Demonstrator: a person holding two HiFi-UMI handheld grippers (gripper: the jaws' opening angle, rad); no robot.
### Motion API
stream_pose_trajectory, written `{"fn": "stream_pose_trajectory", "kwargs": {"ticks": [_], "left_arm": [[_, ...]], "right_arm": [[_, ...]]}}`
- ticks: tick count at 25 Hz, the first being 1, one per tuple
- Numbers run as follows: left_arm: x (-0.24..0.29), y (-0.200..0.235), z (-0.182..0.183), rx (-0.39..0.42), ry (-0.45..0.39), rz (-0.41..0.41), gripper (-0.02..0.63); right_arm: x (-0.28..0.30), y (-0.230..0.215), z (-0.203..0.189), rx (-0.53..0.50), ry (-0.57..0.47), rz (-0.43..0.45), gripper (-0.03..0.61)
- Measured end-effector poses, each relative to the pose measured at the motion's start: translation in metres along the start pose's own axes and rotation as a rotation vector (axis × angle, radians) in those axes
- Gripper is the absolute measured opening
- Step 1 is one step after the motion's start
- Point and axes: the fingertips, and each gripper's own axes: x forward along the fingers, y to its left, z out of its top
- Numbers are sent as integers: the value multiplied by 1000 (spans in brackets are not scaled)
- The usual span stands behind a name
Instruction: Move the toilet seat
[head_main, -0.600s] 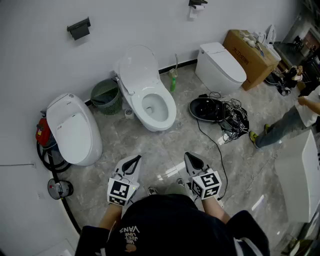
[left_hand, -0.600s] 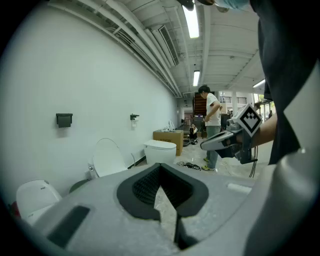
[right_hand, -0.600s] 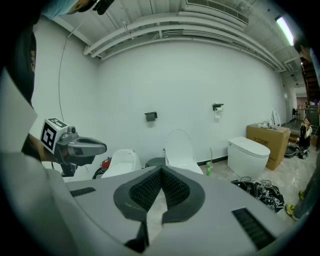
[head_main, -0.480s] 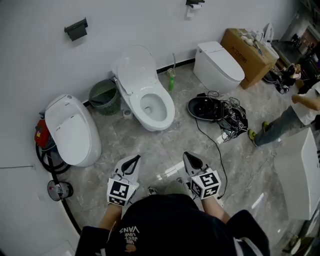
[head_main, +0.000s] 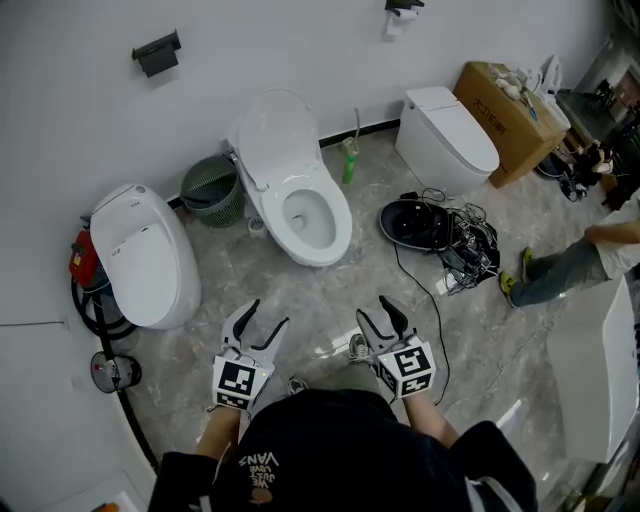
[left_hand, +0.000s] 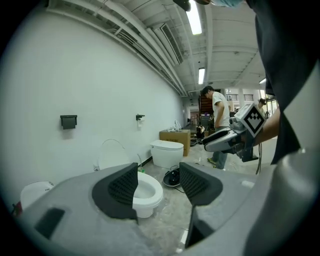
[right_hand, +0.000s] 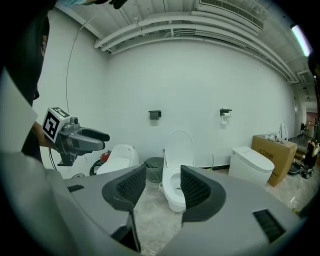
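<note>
In the head view, the open toilet stands against the white wall, and its toilet seat is raised upright against that wall; ring and lid cannot be told apart. A green waste basket sits just left of the open toilet, with a closed toilet further left. A green bottle stands just right of the open toilet. Further right are another closed toilet and a cardboard box whose print is too small to read. A black basin with a cable tangle lies on the floor to the open toilet's right. The left tool and the right tool hover side by side over the floor, well short of the open toilet, each with its jaws spread and empty. Each carries a cube of black-and-white square markers. The person's dark garment bears the word "VANS", seen upside down.

In the left gripper view, the tool's ribbed dark pads stand apart with nothing between them. The open toilet shows far beyond, and the right tool hangs to its right.

In the right gripper view, the jaws are likewise spread and empty. The open toilet, seat up, shows in the gap, with the left tool to its left.
</note>
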Motion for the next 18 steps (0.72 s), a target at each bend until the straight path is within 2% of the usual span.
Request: {"fn": "stream_pose_trajectory", "kwargs": {"ticks": [7,12,18], "left_arm": [[50,-4,8,-8,54,79,278],[88,-4,19,-43,70,195,295],[117,-13,19,-83,113,334,314]], "right_arm": [[28,-52,3,-61,46,120,220],[47,-104,13,-138,70,203,258],[66,-156,19,-208,89,293,272]]}}
